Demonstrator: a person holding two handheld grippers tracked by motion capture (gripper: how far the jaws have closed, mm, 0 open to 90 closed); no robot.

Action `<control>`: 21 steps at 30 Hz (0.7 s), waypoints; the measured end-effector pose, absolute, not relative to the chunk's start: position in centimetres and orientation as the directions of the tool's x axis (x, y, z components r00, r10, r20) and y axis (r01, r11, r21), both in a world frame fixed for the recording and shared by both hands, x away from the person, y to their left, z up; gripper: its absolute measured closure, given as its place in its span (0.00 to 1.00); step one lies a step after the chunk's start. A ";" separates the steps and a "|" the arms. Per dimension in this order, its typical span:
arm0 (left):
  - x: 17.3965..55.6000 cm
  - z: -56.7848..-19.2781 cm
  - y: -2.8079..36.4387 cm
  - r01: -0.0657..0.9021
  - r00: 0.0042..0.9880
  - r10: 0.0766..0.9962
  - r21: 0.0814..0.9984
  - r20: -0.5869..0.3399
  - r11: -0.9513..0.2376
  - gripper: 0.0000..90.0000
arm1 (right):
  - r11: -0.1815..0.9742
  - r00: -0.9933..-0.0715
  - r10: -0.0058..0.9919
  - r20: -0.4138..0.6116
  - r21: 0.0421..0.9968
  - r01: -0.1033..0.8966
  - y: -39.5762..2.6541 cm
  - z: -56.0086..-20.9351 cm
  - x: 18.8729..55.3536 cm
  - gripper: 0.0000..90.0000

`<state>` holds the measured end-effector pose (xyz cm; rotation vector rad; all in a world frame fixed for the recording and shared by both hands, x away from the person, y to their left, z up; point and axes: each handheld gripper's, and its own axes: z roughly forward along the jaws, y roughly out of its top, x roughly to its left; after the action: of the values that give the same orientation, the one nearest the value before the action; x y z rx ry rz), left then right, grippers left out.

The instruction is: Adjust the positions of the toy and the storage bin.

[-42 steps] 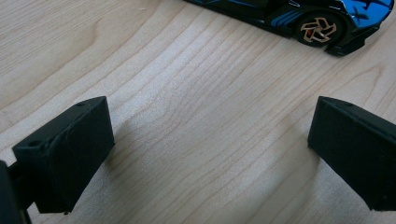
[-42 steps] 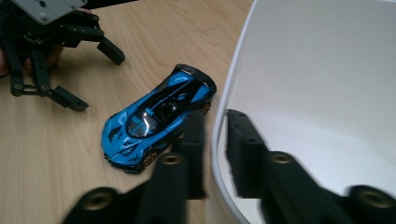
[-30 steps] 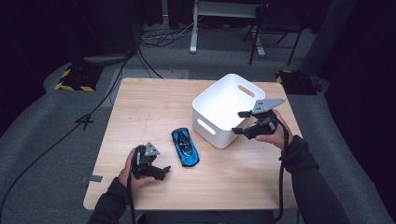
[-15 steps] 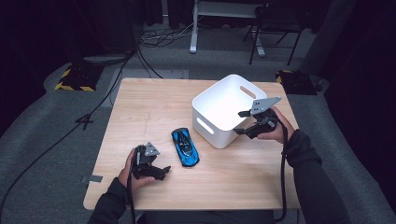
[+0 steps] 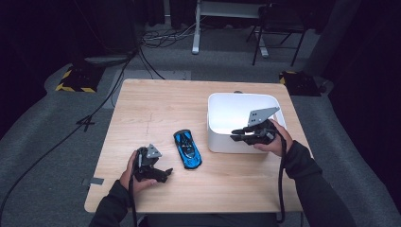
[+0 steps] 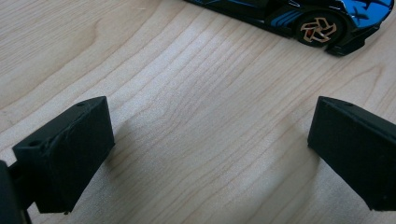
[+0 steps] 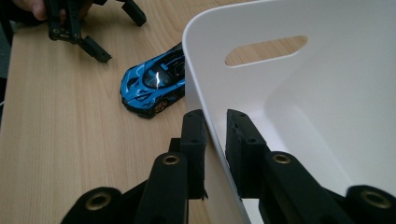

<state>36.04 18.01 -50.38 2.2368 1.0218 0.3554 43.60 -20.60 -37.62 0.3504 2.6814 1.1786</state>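
A blue toy car [image 5: 188, 147] lies on the wooden table [image 5: 156, 104], just left of a white bin [image 5: 241, 97]. My right gripper [image 5: 239, 137] is shut on the bin's near wall; in the right gripper view the jaws pinch the white rim [image 7: 205, 112], one outside and one inside. The car [image 7: 152, 86] sits beyond that rim. My left gripper [image 5: 163, 172] rests low on the table left of the car, open, with bare wood between its jaws [image 6: 210, 149]. The car's wheel [image 6: 320, 29] shows just ahead of it.
The bin's inside [image 7: 327, 93] looks empty, with a handle slot [image 7: 266, 50] in its far wall. Cables [image 5: 280, 189] trail from both grippers off the near edge. A chair and cables stand on the floor beyond the table.
The white bin has turned from a skewed angle to lie square with the table, with my right gripper holding its wall. The left gripper and the car have not moved.
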 end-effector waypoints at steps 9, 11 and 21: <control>36.0 -50.4 18.0 0.576 0.660 0.751 0.656 -0.020 -0.488 0.01 | 0.630 -0.900 0.404 -0.165 0.763 0.143 -21.9 -37.8 41.9 0.59; 36.0 -50.4 18.0 0.575 0.661 0.750 0.656 -0.021 -0.489 0.01 | 0.599 -0.870 0.458 -0.181 0.786 0.152 -23.3 -37.5 41.5 0.52; 36.0 -50.4 18.0 0.576 0.660 0.751 0.656 -0.020 -0.488 0.01 | 0.478 -0.749 0.628 -0.210 0.863 0.160 -29.7 -36.3 39.1 0.23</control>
<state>36.04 18.00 -50.39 2.2356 1.0225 0.3565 39.07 -29.69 -36.28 0.6512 2.2199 1.2203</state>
